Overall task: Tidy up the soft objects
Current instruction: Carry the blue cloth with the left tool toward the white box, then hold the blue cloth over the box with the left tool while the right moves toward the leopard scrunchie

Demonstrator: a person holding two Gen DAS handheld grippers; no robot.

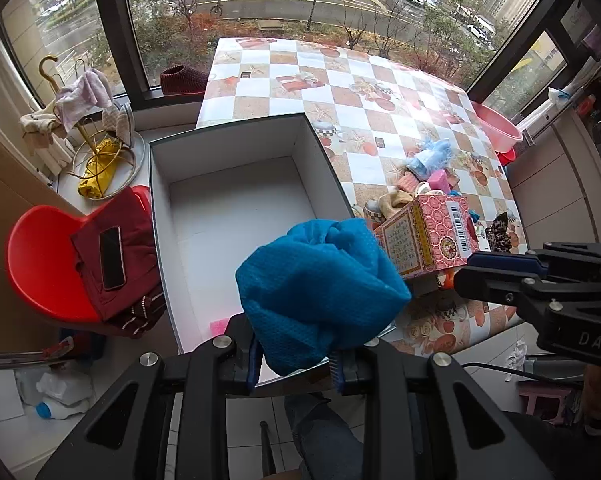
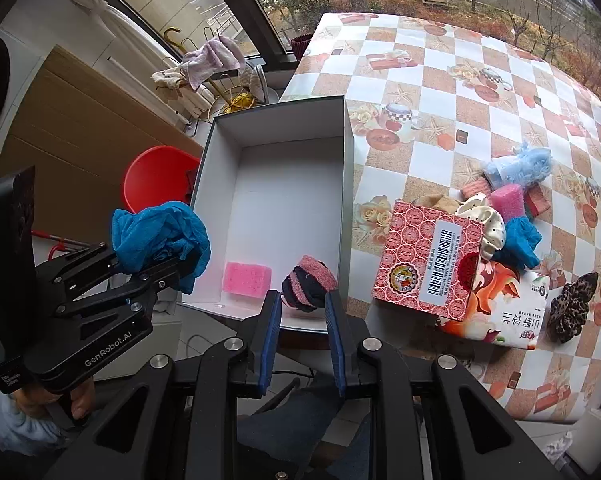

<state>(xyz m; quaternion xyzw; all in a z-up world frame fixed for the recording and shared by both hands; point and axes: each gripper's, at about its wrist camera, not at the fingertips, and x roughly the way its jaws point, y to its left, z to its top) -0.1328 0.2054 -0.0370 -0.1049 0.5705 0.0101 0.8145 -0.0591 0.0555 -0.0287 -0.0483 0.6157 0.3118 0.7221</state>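
Left gripper [image 1: 296, 354] at bottom centre of its own view, jaws pinching a crumpled blue mesh cloth [image 1: 320, 284] that bulges up over the fingers and hides part of the white box [image 1: 236, 168] behind it. In the right wrist view the same cloth sits at left of frame, bunched above the black jaws, just outside the box's left wall. Right gripper [image 2: 302, 312] at bottom centre of its view, blue-padded fingers [image 2: 270, 340] closed on a small dark sock with a pink speckled cuff [image 2: 308, 282], held over the near right corner of the box. Box is open-topped, white inside, dark outside, lying at the left edge of a table with a checked cloth [image 2: 440, 64]. One pink sponge [image 2: 246, 278] lies flat on the box floor near the front wall; rest of the floor bare. To the right of the box, on the table: a pink patterned carton with barcode [image 2: 428, 260] resting on a flat printed packet, and behind it a heap of soft things, including a light blue fluffy piece [image 2: 518, 166], a pink foam block [image 2: 508, 200], a white dotted scrunchie [image 2: 486, 220]. A leopard-print scrunchie [image 2: 572, 308] lies apart at the right. Red chair [image 1: 48, 260] with a phone [image 1: 112, 258] on dark red fabric, left of frame.
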